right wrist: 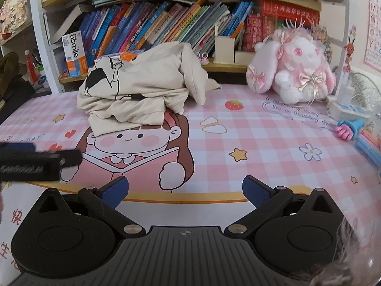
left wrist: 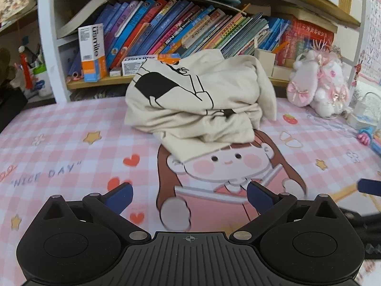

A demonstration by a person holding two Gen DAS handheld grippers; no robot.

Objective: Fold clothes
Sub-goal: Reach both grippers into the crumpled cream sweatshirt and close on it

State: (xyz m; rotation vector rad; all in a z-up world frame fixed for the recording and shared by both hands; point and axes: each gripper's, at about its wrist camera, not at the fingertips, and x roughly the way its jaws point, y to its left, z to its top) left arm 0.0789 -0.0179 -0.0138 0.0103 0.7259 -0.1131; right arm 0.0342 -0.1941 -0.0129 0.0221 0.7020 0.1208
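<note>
A cream garment with a black line drawing (left wrist: 200, 100) lies in a crumpled heap on the pink checked desk mat (left wrist: 71, 143), near the bookshelf. It also shows in the right wrist view (right wrist: 142, 90), left of centre. My left gripper (left wrist: 189, 195) is open and empty, well short of the heap. My right gripper (right wrist: 185, 190) is open and empty, in front and to the right of the heap. The left gripper also shows at the left edge of the right wrist view (right wrist: 35, 162), and a blue fingertip of the right gripper (left wrist: 369, 187) at the right edge of the left wrist view.
A bookshelf (left wrist: 190, 23) full of books stands behind the mat. A pink and white plush rabbit (right wrist: 295, 71) sits at the back right. Toothpaste boxes (left wrist: 92, 52) stand on the shelf. Pens and a pink toy (right wrist: 350, 128) lie at the right edge.
</note>
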